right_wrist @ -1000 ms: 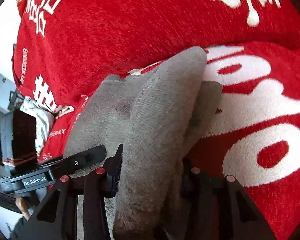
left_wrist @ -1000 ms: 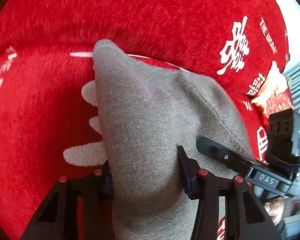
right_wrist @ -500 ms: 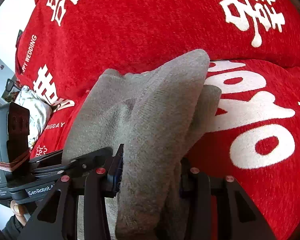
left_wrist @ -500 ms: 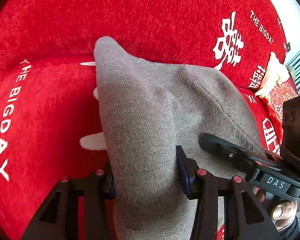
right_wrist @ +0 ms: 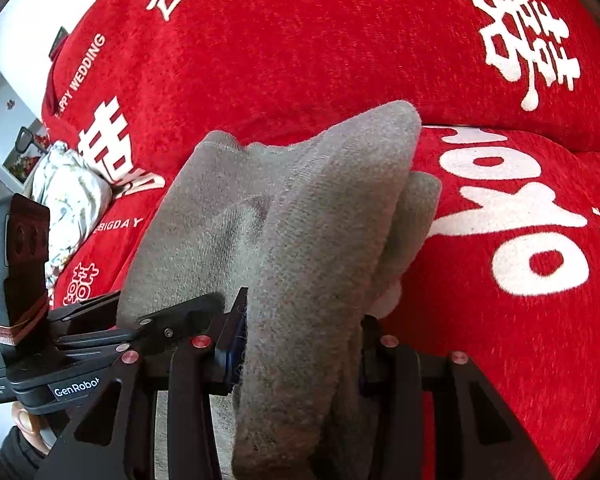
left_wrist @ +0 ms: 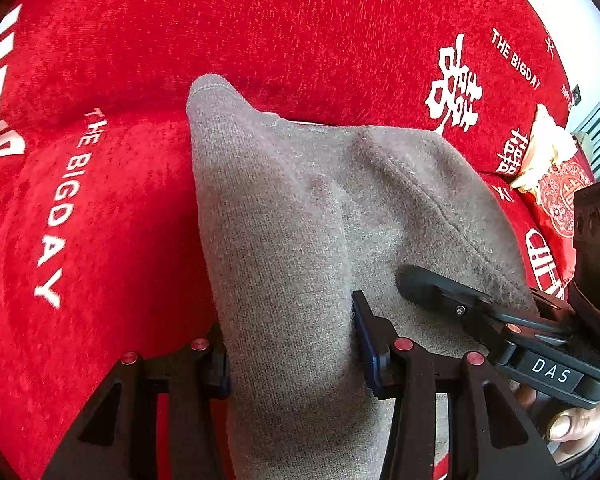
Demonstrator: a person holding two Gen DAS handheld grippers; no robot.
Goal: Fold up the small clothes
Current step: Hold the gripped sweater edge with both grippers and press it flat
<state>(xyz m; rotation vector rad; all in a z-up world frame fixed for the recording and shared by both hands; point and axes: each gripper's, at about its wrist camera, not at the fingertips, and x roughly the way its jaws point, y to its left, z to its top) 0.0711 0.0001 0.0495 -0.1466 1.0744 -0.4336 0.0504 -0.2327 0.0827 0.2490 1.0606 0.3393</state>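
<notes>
Right gripper [right_wrist: 300,344] clamping grey sock [right_wrist: 300,240], left gripper [right_wrist: 172,316] beside, red cover [right_wrist: 300,48]

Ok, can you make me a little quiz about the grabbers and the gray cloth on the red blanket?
1. True or false: both grippers are pinching the gray garment.
2. What color is the blanket under it?
A. blue
B. red
C. green
3. Fill in: the white letters beside the left gripper read THE ____.

Key:
1. True: the left gripper and the right gripper each have cloth between their fingers.
2. B
3. BIGDAY
</notes>
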